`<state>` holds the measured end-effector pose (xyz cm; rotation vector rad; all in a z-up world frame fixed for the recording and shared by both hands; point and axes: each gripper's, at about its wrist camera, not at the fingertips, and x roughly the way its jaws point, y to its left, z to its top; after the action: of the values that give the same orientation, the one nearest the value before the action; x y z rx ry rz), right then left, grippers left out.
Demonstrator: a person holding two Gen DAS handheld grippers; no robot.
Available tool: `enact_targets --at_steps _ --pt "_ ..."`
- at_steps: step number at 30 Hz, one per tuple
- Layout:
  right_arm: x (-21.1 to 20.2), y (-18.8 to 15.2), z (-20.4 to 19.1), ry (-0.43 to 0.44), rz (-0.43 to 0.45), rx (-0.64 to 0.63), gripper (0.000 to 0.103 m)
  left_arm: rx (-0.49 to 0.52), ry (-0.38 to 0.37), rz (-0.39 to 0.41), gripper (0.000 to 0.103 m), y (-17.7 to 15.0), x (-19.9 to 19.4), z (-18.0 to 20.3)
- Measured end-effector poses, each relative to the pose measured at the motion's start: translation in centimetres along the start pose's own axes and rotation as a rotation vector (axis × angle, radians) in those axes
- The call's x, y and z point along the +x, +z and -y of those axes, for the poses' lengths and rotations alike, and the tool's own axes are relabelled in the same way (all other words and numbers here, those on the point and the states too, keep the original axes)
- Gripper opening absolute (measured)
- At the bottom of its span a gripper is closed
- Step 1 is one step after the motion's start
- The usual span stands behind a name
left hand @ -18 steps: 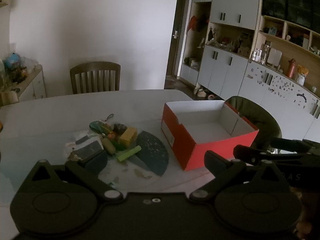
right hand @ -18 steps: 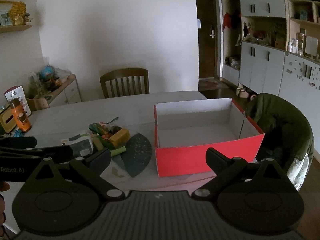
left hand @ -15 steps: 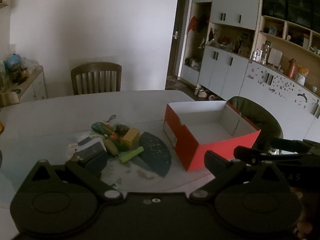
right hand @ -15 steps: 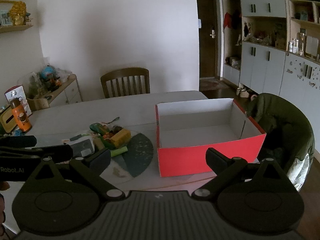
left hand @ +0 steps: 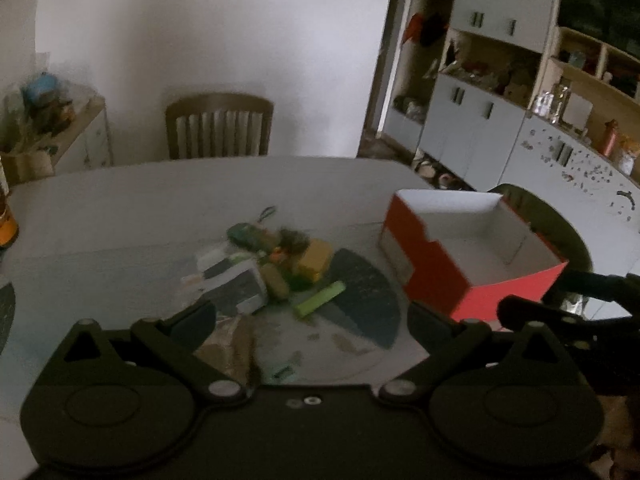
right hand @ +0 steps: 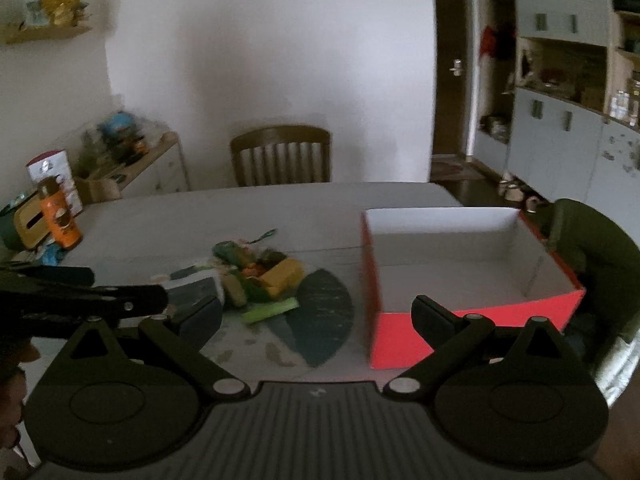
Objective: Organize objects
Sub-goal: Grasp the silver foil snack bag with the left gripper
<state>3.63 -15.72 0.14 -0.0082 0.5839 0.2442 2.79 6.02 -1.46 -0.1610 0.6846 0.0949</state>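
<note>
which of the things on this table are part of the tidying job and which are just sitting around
Part of the job:
red box, nothing in it
pile of small things beside it
yellow block
green stick

Just lying about:
orange bottle
wooden chair
green jacket
cabinets

**Tally on the counter**

One red box (right hand: 472, 312) stood at three o'clock. One yellow block (right hand: 282, 276), one green stick (right hand: 270, 309) and one grey packet (left hand: 240, 292) lay in the blurred pile. One wooden chair (right hand: 282, 156) stood at twelve.
</note>
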Motion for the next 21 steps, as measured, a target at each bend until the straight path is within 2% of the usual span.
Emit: enact_targets --at_steps 5,9,13,16,21 --pt "2.9 0.1 -1.9 0.049 -0.049 -0.040 0.102 -0.035 0.035 -0.053 0.099 0.2 2.9 -3.8" --pt "5.7 -0.3 -3.9 0.087 -0.097 -0.084 0.102 -0.035 0.045 -0.134 0.097 -0.2 5.9 -6.3" --pt "8.4 -1.0 -6.0 0.119 -0.142 -0.132 0.102 -0.034 0.012 -0.201 0.093 -1.2 8.3 -7.7" --pt "10.2 -1.6 -7.3 0.150 -0.178 -0.169 0.101 0.004 0.006 -0.207 0.088 -1.8 9.5 -8.3" --pt "13.4 -2.5 -8.5 0.179 -0.256 -0.200 0.101 0.026 -0.036 -0.230 0.088 -2.1 10.6 -9.6"
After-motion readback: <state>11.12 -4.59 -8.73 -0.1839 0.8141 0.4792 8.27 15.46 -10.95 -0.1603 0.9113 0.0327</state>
